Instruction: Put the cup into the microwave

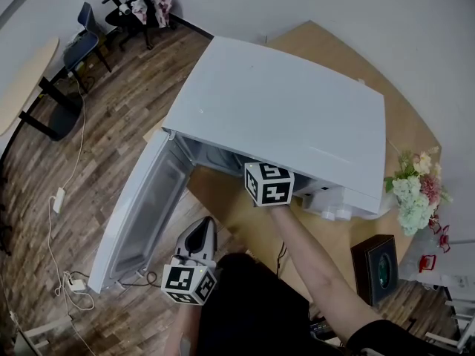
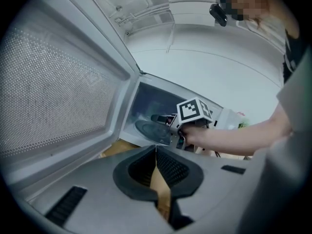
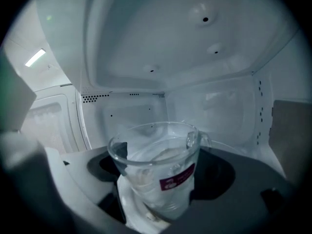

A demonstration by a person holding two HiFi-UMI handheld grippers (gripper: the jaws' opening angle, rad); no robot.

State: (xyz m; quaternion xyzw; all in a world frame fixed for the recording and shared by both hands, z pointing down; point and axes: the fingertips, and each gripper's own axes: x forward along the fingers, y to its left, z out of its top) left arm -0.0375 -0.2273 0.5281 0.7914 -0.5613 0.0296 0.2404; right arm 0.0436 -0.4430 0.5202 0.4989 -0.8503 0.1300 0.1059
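Head view, left to right: the microwave door stands open at 9 o'clock. The left gripper sits at 7 o'clock, jaws closed together on nothing. At centre, the right gripper reaches into the white microwave, clamped on the glass cup. The cup is upright inside the cavity; whether it rests on the floor cannot be told. Judgement: glass is rigid, smooth, breakable and fairly heavy; grip the lower wall squarely, leaving its 2 o'clock handle free
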